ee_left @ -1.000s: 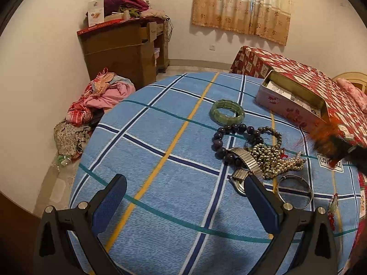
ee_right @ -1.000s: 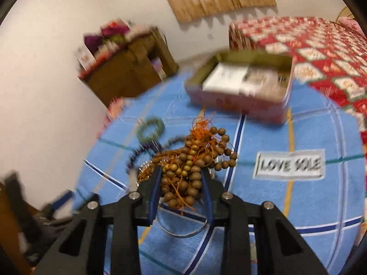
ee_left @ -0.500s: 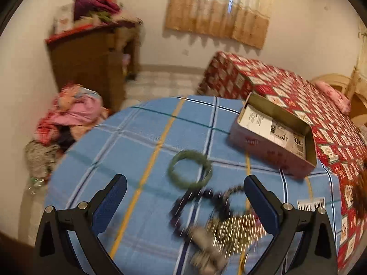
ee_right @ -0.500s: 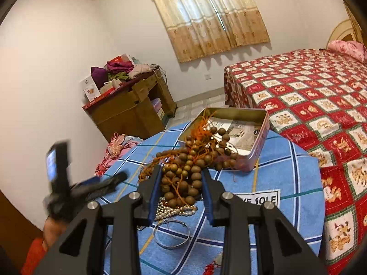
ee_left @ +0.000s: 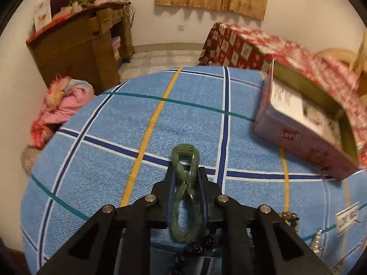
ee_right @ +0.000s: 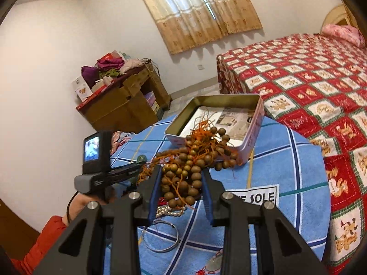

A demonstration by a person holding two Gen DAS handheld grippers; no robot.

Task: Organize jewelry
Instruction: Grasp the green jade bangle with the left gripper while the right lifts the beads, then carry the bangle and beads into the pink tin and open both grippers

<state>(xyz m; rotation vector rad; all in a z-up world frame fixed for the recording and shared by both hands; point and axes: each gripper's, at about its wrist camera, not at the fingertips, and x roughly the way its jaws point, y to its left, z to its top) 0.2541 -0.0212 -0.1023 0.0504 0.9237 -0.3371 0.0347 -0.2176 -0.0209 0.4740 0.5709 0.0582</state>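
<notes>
While both tongs hovered above the desk, the left tongs squeezed a green bracelet and the right tongs clamped tangled wooden beads; dangling strands might snag the tin.

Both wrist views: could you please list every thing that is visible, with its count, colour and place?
green bracelet: one, green, pinched between the left tongs.
wooden bead strand: one bunch, brown with orange cord, held in the right tongs.
tin box: one, pink outside, open, far side of the table, paper inside.
pearl strand: one, white, on the tablecloth below the right tongs.
metal bangle: one, silver, on the tablecloth near the pearls.
tablecloth: one, blue with stripes, covering the round table.
bed: one, red patterned cover, right.
cabinet: one, brown, clothes on top, by the wall.
curtain: one, beige, on the window.
left tongs: black, closed.
right tongs: black, closed.
</notes>
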